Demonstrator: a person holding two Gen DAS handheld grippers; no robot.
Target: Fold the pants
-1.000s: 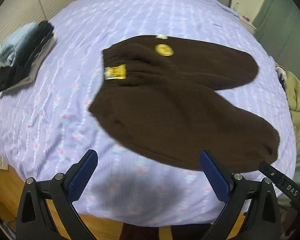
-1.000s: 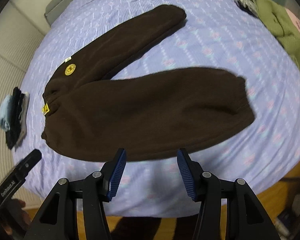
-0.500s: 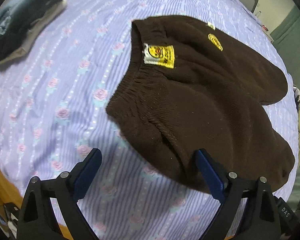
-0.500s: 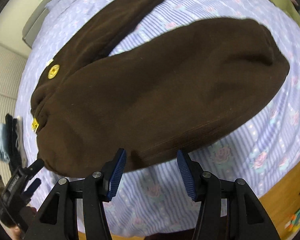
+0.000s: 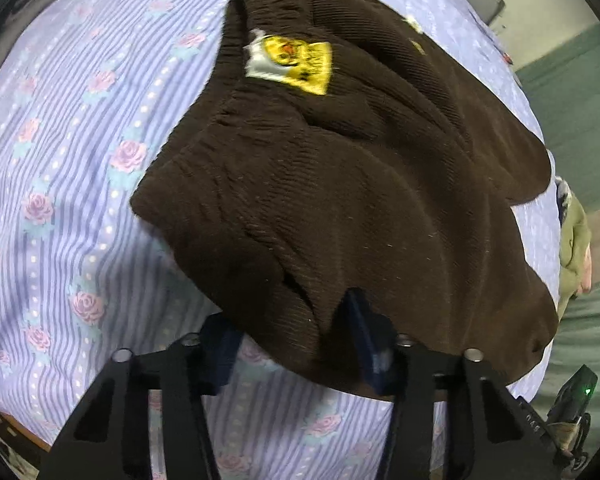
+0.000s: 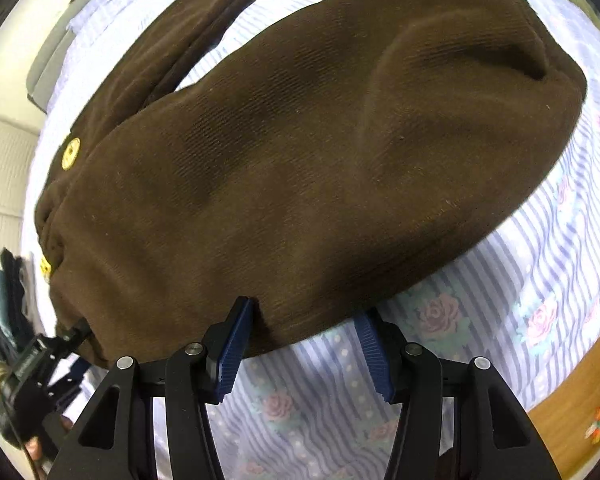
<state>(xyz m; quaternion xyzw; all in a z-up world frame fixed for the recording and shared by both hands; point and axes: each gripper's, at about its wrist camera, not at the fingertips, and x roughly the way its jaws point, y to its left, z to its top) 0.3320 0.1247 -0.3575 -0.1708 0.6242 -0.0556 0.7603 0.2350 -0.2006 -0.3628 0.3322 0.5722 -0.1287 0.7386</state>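
Brown pants lie flat on a bed sheet striped lilac with roses, legs spread in a V.

Left wrist view: left gripper sits at the near edge by the waistband, fingers spread, cloth bunched between them; whether the pads press the fabric cannot be told. Yellow label visible at the waistband. An olive garment lies past the far leg, and the right gripper's body shows at lower right.

Right wrist view: right gripper spread wide at the near leg's lower edge, left pad touching cloth, right pad over sheet. Yellow round patch shows near the waist. A stack of folded clothes, blurred, shows at left; wooden floor at lower right.
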